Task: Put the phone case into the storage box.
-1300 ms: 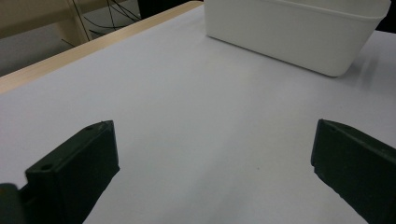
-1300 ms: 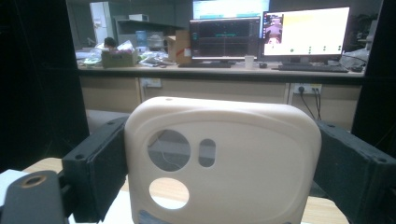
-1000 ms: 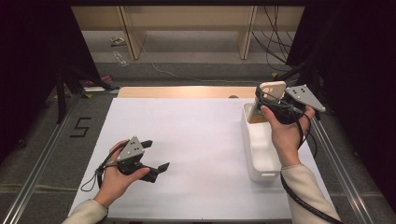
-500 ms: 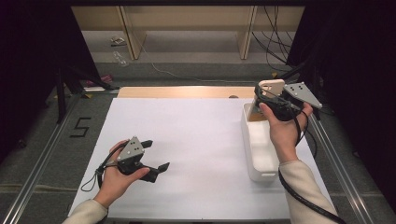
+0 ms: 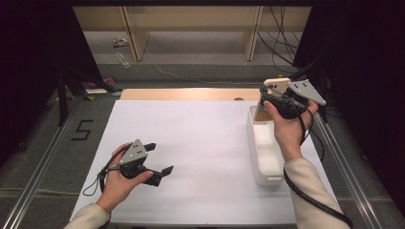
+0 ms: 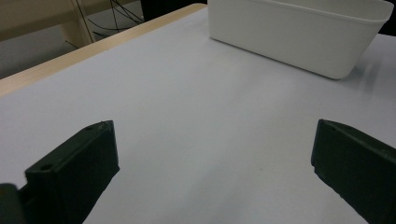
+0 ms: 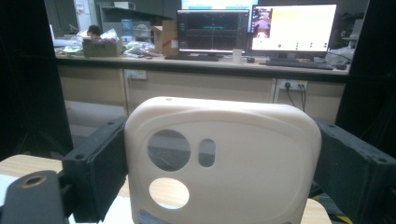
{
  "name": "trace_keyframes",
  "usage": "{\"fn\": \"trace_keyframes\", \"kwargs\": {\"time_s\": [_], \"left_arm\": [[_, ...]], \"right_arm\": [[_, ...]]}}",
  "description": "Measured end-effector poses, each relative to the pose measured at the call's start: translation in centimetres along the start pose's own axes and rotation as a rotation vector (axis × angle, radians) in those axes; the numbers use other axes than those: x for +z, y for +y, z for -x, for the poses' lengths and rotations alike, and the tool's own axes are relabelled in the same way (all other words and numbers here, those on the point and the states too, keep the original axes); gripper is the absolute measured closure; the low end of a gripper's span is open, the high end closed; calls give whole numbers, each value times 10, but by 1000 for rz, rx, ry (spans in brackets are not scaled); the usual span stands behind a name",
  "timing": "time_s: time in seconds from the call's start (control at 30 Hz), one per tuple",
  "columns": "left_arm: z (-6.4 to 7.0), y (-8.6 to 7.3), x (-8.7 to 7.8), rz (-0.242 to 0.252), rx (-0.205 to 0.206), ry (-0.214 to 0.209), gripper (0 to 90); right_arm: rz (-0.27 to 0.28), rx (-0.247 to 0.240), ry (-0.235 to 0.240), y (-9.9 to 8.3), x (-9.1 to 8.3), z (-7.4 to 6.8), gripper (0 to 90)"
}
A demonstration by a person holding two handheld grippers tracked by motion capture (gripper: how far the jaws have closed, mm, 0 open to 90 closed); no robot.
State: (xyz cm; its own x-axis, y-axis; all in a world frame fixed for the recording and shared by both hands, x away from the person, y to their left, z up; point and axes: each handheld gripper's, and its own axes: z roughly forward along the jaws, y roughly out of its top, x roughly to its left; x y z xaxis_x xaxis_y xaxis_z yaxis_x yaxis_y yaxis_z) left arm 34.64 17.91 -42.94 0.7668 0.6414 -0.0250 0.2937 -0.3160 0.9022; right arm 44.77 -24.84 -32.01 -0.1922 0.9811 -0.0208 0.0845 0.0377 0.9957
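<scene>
I'm working in a lab or test room. Beyond my white-topped table (image 5: 200,143), a long counter (image 7: 196,63) carries two lit monitors (image 7: 257,25) with keyboards and clutter beside them. Black curtains (image 5: 33,71) hang on both sides of the table, loose cables (image 5: 279,28) trail behind it, and a "5" (image 5: 82,130) is marked on the floor to its left.

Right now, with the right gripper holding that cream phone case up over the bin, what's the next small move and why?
Probably lower it into the white bin. The right gripper is clamped on the sides of the cream phone case, held above the bin's far end. The left gripper rests open on the white table, holding nothing, so the case seems to be the item in play.
</scene>
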Motion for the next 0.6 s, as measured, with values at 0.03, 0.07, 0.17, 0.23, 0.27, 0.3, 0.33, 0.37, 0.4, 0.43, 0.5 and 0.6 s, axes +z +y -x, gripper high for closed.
{"fn": "trace_keyframes", "kwargs": {"time_s": [0.03, 0.07, 0.17, 0.23, 0.27, 0.3, 0.33, 0.37, 0.4, 0.43, 0.5, 0.6], "left_arm": [[0, 0, 0, 0, 0, 0, 4], [0, 0, 0, 1, 0, 0, 4], [0, 0, 0, 1, -1, 0, 4], [0, 0, 0, 2, -1, 0, 4], [-1, 0, 0, 2, -2, 0, 4], [-1, 0, 0, 3, -3, 1, 3], [-1, 0, 0, 4, -4, 2, 3], [-1, 0, -1, 5, -6, 1, 3], [-1, 0, -1, 6, -6, 1, 2], [-1, 0, -1, 6, -7, 2, 2], [-1, 0, -1, 8, -8, 3, 0], [-1, 0, -1, 11, -8, 5, 0]], "right_arm": [[-1, 2, -2, 0, 1, 0, 120], [-5, 2, -4, 0, 2, 0, 120], [-9, 3, -8, -1, 5, 0, 120], [-10, 5, -11, -2, 6, 0, 119], [-12, 6, -12, -2, 7, 1, 119], [-12, 6, -13, -2, 8, 1, 120], [-14, 5, -13, -2, 8, 1, 120], [-16, 5, -15, -2, 9, 1, 120], [-17, 5, -16, -3, 10, 1, 120], [-18, 6, -16, -2, 11, 1, 119], [-21, 7, -19, -2, 12, 1, 120], [-22, 7, -19, -2, 14, 2, 119]]}}
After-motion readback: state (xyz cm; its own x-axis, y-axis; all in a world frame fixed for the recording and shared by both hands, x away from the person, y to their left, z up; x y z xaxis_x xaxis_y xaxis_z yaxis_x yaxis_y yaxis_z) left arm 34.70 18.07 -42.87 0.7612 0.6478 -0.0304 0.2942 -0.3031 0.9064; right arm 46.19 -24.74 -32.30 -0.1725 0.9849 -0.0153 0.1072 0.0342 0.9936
